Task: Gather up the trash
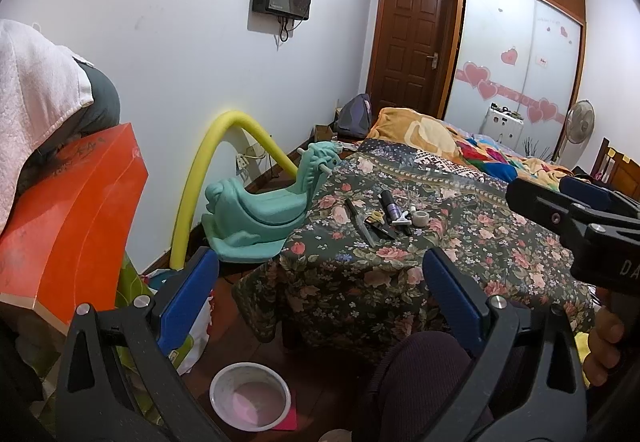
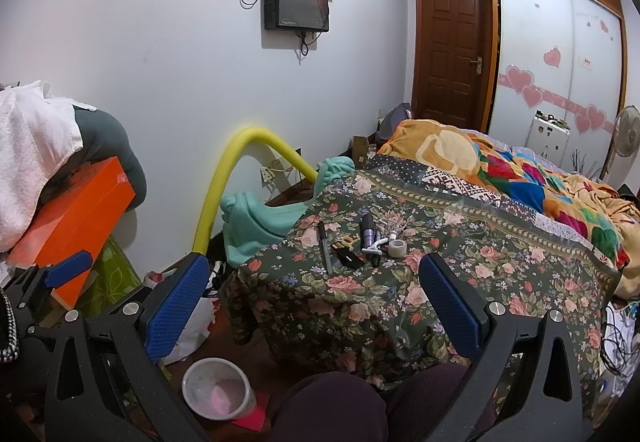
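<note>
A small table under a dark floral cloth (image 1: pixel 360 266) (image 2: pixel 360 294) carries a cluster of small items: a pen (image 1: pixel 360 224) (image 2: pixel 325 248), a dark tube (image 1: pixel 387 201) (image 2: pixel 367 228), a white razor (image 1: pixel 401 218) (image 2: pixel 375 246), a tape roll (image 1: pixel 420 219) (image 2: pixel 397 249) and a yellow-and-black piece (image 1: pixel 376 220) (image 2: pixel 347 242). A white bin (image 1: pixel 251 396) (image 2: pixel 218 388) stands on the floor below. My left gripper (image 1: pixel 320 294) is open and empty, held short of the table. My right gripper (image 2: pixel 316 294) is open and empty too; it also shows in the left wrist view (image 1: pixel 568 198).
An orange box (image 1: pixel 76 218) under towels sits at the left. A teal rocking toy (image 1: pixel 260 214) and a yellow foam tube (image 1: pixel 200 178) stand by the wall. A bed with colourful blankets (image 2: pixel 520 170) lies behind the table. My knees (image 2: pixel 360 406) are below.
</note>
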Motion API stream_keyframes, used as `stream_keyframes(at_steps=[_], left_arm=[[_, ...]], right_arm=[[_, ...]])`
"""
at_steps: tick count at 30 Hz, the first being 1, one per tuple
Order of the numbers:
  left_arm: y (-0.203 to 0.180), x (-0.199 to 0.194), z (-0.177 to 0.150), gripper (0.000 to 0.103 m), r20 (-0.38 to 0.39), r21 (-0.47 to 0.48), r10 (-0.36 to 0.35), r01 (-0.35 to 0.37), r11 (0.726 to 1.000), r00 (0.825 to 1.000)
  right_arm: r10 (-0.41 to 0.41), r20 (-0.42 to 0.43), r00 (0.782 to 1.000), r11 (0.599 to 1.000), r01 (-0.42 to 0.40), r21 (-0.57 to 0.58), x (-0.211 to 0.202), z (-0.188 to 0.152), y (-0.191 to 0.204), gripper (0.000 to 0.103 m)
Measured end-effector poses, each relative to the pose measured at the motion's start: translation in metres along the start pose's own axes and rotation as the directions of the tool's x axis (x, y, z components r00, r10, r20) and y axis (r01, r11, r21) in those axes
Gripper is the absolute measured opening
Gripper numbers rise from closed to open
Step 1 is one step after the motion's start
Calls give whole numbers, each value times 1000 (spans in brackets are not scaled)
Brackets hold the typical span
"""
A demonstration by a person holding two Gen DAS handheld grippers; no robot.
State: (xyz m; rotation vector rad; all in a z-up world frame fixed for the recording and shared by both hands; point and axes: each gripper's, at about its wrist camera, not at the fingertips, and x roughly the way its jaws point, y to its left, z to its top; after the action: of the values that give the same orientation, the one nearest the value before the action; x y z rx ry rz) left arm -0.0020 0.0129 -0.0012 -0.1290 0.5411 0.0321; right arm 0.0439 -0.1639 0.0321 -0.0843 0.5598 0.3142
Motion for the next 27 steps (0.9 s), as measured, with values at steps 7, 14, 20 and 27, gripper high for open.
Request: stream_keyframes(at_steps=[7, 14, 20, 27], left_arm=[[-1, 0, 0, 102, 2, 2, 0, 0, 1000, 1000], [0, 0, 0, 102, 1, 2, 0, 0, 1000, 1000], [-3, 2, -1, 102, -7, 7, 6, -6, 1000, 1000], [-6, 6, 0, 102, -2, 14, 23, -23, 1000, 1000]], right_arm=[[3, -1, 1000, 1000, -3, 4, -1, 0, -2, 103], [5, -3, 1000, 1000, -5, 10, -1, 0, -3, 103], [11, -9, 1000, 1000, -10, 19, 0, 0, -6, 103], [17, -16, 1000, 999, -16, 35, 7, -1, -13, 103]])
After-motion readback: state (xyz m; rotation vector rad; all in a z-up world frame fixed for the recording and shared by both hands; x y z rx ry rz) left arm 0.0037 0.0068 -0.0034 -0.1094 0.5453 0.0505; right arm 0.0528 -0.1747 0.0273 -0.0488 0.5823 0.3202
